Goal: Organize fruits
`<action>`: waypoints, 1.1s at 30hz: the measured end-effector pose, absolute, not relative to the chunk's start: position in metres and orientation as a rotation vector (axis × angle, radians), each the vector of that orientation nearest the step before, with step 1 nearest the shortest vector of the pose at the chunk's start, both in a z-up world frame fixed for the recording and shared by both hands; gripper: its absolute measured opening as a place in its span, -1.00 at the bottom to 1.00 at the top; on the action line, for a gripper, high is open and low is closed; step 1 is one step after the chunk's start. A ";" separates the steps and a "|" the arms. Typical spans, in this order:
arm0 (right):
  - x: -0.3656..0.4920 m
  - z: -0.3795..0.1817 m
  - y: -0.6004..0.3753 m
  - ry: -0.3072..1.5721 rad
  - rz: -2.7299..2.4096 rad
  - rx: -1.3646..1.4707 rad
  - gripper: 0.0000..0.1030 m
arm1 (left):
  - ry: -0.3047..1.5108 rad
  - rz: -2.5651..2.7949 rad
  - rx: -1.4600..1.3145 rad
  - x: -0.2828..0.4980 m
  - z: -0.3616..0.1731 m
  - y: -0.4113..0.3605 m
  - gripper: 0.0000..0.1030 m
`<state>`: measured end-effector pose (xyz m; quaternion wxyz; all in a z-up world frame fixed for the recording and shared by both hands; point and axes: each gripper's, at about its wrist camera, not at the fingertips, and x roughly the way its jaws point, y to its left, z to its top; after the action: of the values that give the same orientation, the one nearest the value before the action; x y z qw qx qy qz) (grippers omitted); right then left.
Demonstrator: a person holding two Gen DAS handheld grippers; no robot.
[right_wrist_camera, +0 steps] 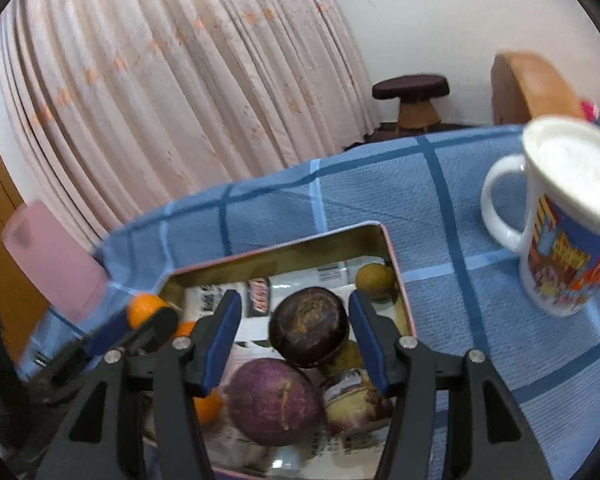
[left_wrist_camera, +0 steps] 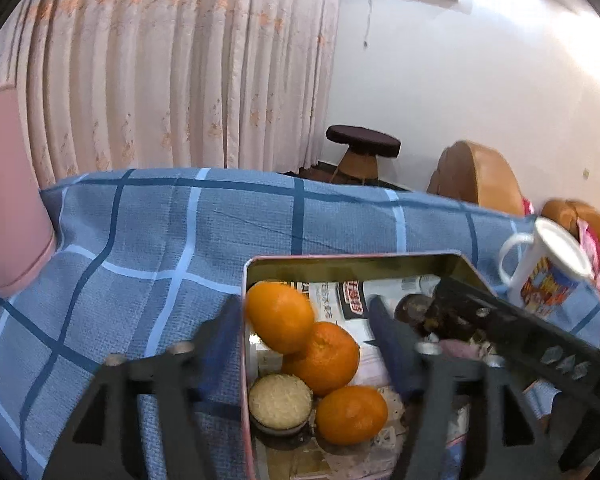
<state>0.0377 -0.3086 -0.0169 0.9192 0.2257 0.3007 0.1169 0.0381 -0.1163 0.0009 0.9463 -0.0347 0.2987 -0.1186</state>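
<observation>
Both grippers are hovering with jaws spread and empty over the tin box [right_wrist_camera: 396, 264]: the right gripper [right_wrist_camera: 294, 340] is bracketing a dark passion fruit [right_wrist_camera: 308, 330], the left gripper [left_wrist_camera: 306, 344] the oranges [left_wrist_camera: 280, 316]. The passion fruit looks light, stiff-shelled and smooth, so it is probably best pinched across its widest middle.

1. A pale pink pleated curtain [left_wrist_camera: 172, 68] with small orange motifs hangs behind the table.
2. To the curtain's right runs a white wall [left_wrist_camera: 460, 92].
3. A dark-topped round stool [left_wrist_camera: 363, 148] stands at the curtain's right foot.
4. Right of the stool sits a tan chair back [left_wrist_camera: 476, 178], possibly leather.
5. A blue checked cloth [left_wrist_camera: 148, 240] covers the table.
</observation>
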 end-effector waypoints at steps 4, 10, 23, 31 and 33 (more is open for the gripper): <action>0.025 -0.006 -0.306 0.538 0.271 0.496 1.00 | 0.601 -0.292 -0.042 0.034 0.003 -0.125 0.70; 0.007 0.010 -0.311 0.425 0.214 0.491 1.00 | 0.561 -0.322 0.052 0.026 0.004 -0.142 0.71; -0.018 0.021 -0.291 0.266 -0.082 0.249 1.00 | 0.453 -0.210 0.081 0.010 0.014 -0.126 0.71; -0.033 0.019 -0.281 0.227 -0.121 0.203 1.00 | 0.410 -0.160 0.091 0.000 0.015 -0.113 0.71; -0.038 0.019 -0.280 0.215 -0.133 0.196 1.00 | 0.401 -0.156 0.094 -0.002 0.013 -0.111 0.71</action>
<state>-0.0377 -0.2797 0.0192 0.9872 0.0976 0.1070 -0.0660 -0.0017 -0.1113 0.0134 0.9759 0.0465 0.1990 -0.0771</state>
